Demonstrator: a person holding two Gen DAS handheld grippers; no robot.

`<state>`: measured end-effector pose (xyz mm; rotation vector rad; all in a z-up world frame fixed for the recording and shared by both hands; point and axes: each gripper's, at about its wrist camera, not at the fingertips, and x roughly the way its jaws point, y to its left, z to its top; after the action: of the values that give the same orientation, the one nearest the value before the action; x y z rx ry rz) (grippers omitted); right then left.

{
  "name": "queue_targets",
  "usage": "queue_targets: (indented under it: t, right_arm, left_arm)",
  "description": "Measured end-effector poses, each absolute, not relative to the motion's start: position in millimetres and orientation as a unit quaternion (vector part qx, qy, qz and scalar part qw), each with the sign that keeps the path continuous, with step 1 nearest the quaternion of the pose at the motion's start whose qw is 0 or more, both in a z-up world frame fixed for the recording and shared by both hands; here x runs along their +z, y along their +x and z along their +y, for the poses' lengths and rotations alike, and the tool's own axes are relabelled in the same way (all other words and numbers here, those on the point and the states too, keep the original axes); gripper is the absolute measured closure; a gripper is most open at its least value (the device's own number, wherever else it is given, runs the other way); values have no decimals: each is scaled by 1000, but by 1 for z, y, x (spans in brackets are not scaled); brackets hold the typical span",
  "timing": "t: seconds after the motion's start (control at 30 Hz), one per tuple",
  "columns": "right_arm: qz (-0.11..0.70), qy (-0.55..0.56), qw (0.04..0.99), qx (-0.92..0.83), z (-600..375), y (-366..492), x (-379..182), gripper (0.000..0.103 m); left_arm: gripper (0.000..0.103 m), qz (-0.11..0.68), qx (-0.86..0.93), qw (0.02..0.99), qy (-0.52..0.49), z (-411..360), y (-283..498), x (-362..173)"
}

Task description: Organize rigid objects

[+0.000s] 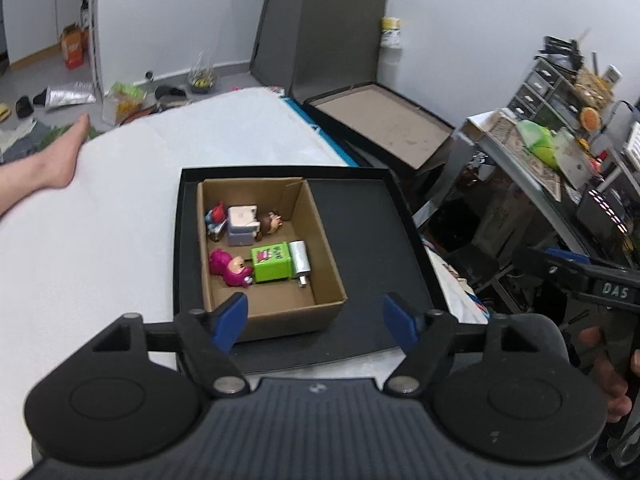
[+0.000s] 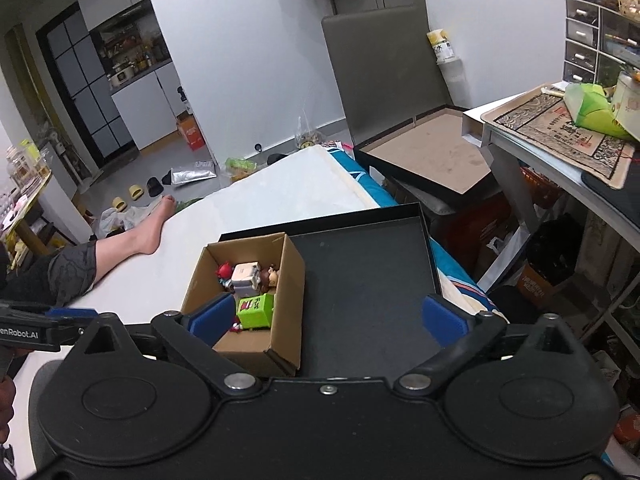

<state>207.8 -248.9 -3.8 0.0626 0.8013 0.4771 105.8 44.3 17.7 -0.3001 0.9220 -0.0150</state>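
Both grippers, left (image 1: 316,322) and right (image 2: 328,320), gape wide and hold nothing; the toys (image 1: 256,248) sit packed in the box (image 1: 324,280) on the black tray (image 1: 368,240), so any regrasp should descend straight, clear of cardboard walls

Even indoor light, soft shadows, fisheye-bent edges.

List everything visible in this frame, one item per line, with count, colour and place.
cardboard box: 1, brown, in the tray's left half
tray: 1, black, on the white bed
green cube: 1, green, inside the box
pink toy: 1, pink, left of the cube
silver cylinder: 1, silver, right of the cube
white block: 1, white, at the box's far end between two small figures
bare foot: 1, on the bed's left edge
left gripper: blue fingers, open, empty
right gripper: blue fingers, open, empty
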Motion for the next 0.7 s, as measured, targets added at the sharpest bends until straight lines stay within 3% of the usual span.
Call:
queue_targets:
  t: [0.2, 0.7]
  right_arm:
    - [370, 29, 899, 231, -252, 184, 4, 0]
    - [361, 18, 907, 218, -237, 154, 11, 0]
  left_arm:
    - [10, 414, -12, 899, -144, 29, 82, 31]
    - [9, 396, 22, 909, -128, 12, 56, 34]
